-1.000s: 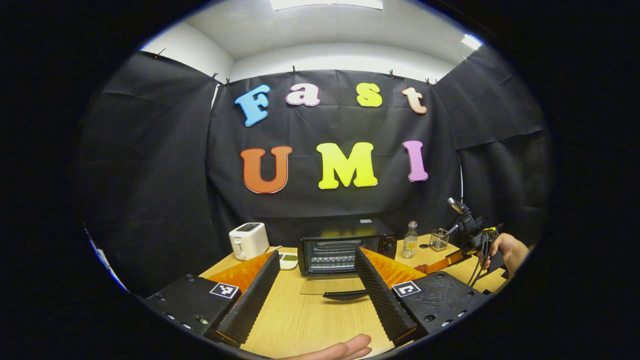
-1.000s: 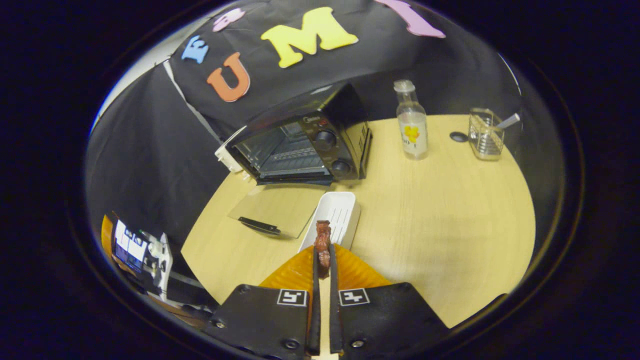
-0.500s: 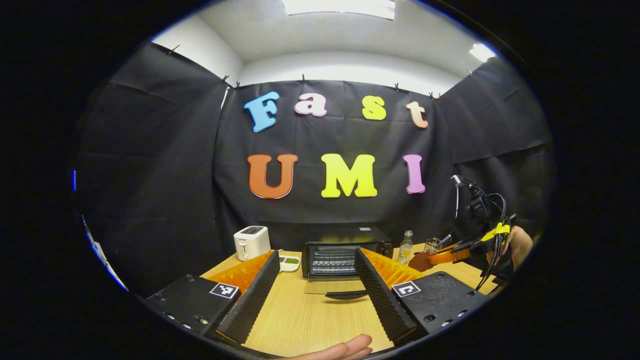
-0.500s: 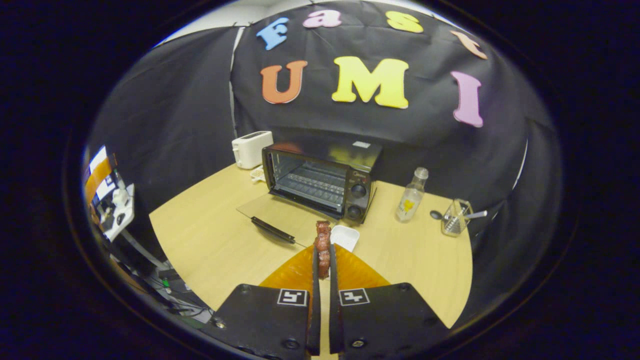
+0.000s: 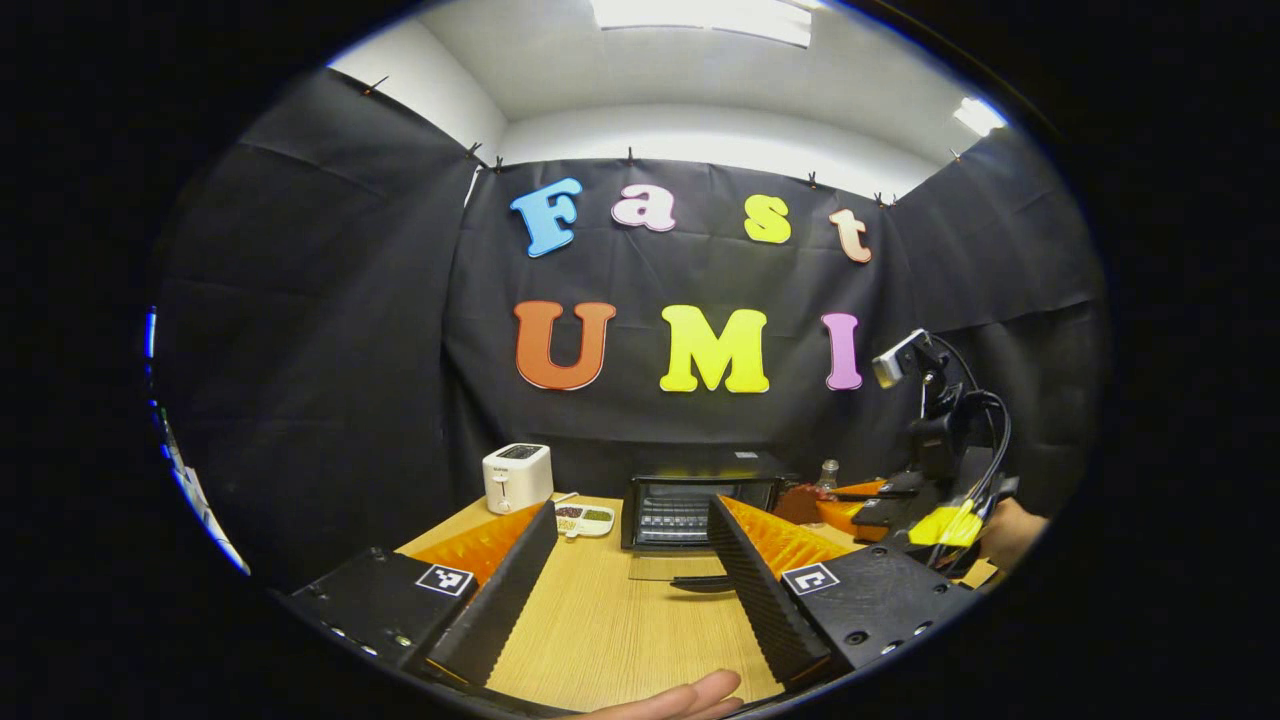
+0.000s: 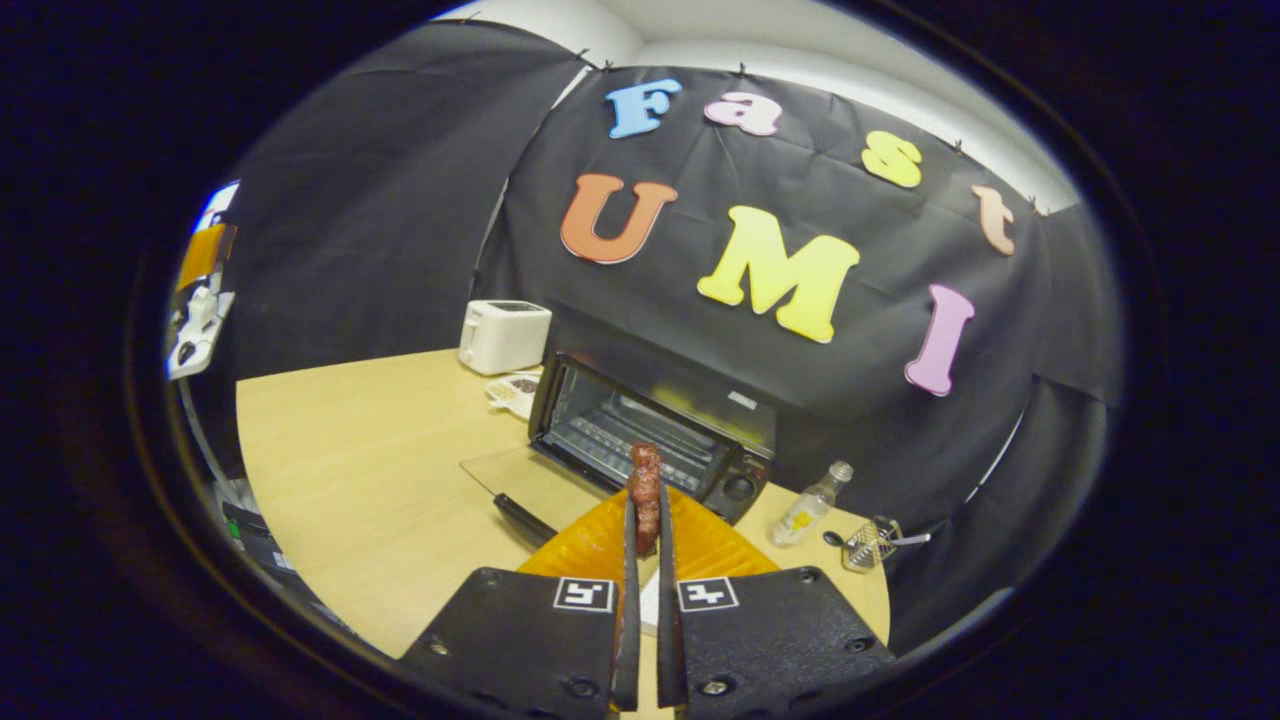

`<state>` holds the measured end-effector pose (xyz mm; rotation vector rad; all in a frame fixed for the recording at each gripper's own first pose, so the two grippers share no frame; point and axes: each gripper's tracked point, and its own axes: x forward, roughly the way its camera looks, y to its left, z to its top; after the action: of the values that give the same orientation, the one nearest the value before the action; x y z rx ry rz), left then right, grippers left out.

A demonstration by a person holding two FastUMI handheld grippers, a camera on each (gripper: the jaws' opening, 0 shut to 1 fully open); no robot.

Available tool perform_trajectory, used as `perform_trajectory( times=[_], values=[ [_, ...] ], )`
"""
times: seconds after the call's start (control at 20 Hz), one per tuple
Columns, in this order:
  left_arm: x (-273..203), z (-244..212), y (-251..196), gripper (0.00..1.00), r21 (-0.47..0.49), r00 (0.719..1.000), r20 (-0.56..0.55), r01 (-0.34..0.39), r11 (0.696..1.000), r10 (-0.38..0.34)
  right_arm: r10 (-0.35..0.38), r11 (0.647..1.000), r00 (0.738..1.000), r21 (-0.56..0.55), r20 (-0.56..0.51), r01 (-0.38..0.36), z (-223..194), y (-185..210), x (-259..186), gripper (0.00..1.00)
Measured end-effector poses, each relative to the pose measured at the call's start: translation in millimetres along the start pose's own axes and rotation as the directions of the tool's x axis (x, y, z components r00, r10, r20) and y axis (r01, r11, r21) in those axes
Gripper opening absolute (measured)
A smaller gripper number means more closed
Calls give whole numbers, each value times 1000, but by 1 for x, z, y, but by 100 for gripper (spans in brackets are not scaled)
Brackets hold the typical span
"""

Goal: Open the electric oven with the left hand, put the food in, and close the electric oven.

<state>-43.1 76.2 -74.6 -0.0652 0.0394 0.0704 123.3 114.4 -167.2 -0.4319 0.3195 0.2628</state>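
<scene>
The right tool (image 6: 645,520) is clenched on the food (image 6: 645,490), a dark reddish piece that stands up out of the fingertips, its long axis running on along the fingers. In the right gripper view the oven (image 6: 650,440) lies at twelve o'clock from the food, slightly toward eleven, with its mouth facing the tool. Its door (image 6: 520,480) is down flat on the surface (image 6: 340,480), with the handle at the near edge, toward ten o'clock of the tool. The rack shows inside the cavity.

The coming move turns on that line: the food sits above the lowered door and points at the opening, so by my reading a push forward and slightly down toward twelve o'clock carries it in over the door. The piece is carried upright, so it may need tipping to pass under the top of the mouth; I cannot judge the clearance.

The left tool (image 5: 630,560) is released, fingers wide apart, holding nothing, well back from the oven, which sits at twelve o'clock in the left gripper view. There the right tool shows at about two o'clock, nearer the oven. The right hand is plainly the closer one for the placing, and the left is free for closing the door afterwards.
</scene>
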Motion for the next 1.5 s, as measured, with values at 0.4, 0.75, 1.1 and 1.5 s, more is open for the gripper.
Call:
perform_trajectory(
  times=[0.4,0.75,1.1,1.5],
  values=[
    [-3,-13,36,96,23,996,0,-87,996,87,31,998,999,51,12,-31,-1,58,74,7],
    [-7,-13,43,96,41,996,27,-82,996,81,-38,904,999,426,3,33,-4,51,144,8],
    [-5,-15,57,96,45,994,40,-104,994,103,67,545,995,833,75,-99,6,55,208,8],
    [8,-21,60,96,10,998,11,-66,998,66,14,299,1000,954,-5,1,-20,20,290,8]
  ],
)
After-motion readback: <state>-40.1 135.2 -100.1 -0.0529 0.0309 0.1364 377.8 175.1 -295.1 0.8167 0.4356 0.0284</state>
